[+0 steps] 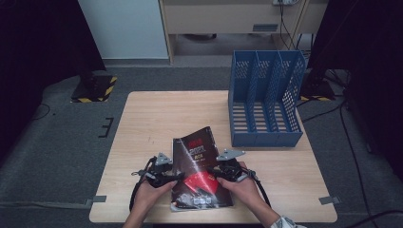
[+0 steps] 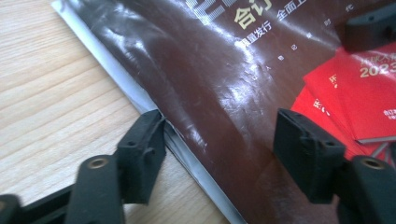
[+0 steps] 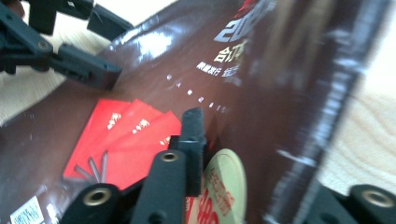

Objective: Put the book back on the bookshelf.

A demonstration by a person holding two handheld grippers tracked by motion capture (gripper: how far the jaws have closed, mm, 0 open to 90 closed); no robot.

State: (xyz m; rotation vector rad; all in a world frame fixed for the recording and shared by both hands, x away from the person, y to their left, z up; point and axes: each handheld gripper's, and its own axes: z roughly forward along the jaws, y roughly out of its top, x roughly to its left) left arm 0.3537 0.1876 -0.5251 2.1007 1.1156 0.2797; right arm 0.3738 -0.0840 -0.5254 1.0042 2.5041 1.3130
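Observation:
A glossy dark-brown magazine [image 1: 199, 166] with red booklets printed on its cover lies on the wooden table [image 1: 152, 118] near the front edge. My left gripper [image 1: 178, 176] is at the magazine's left edge. In the left gripper view it [image 2: 224, 140] stands open astride that edge, one jaw on the wood against the pages, the other over the cover [image 2: 210, 70]. My right gripper [image 1: 219, 172] is at the magazine's right edge. In the right gripper view it [image 3: 233, 154] is shut on the raised right edge of the magazine [image 3: 280, 70], and its far jaw is hidden behind the lifted pages.
A blue three-slot file rack [image 1: 266, 99] stands at the table's back right, its slots facing the front. A yellow-and-black striped block [image 1: 95, 88] sits on the floor beyond the table's left corner. Cables run over the floor at the right.

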